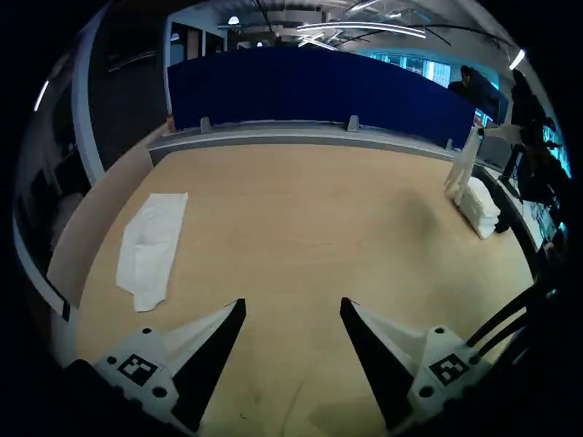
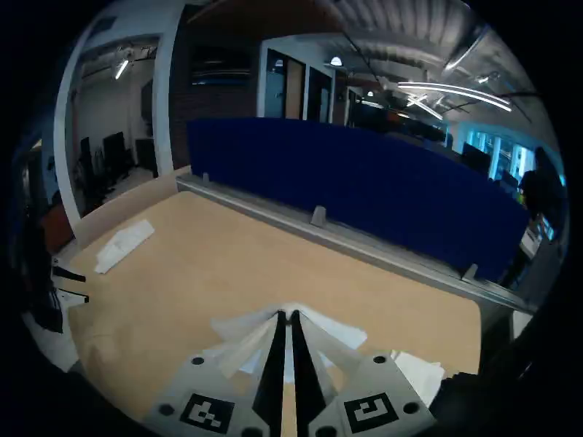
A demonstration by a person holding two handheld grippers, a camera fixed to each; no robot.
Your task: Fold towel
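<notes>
At the left edge of the light wooden table (image 1: 313, 218) lies a crumpled white cloth towel (image 1: 153, 247), long and loosely bunched, flat on the wood and well apart from everything else. In the right gripper view the same crumpled towel (image 2: 124, 246) sits small near the table's (image 2: 218, 269) far left corner.

In the left gripper view the left gripper (image 1: 291, 300) hangs above the near middle of the table. Its two black-edged fingers are spread wide, with bare wood between them.

Along the far edge runs a dark blue fabric partition (image 1: 313, 91) on a grey rail, which the right gripper view also shows (image 2: 350, 175).

At the right edge of the table stands a stack of folded white towels (image 1: 479, 207). Just beside it, on its far side, a limp white towel (image 1: 462, 166) hangs upright, lifted by its top end. Its lower end reaches down to the stack, but I cannot tell whether they touch. In the right gripper view the right gripper (image 2: 286, 313) has its fingers drawn together to a thin slit, pinching that limp white towel (image 2: 331, 329), which fans out on both sides of the tips. The stack (image 2: 421, 373) shows below and to the right, at the table's edge.
</notes>
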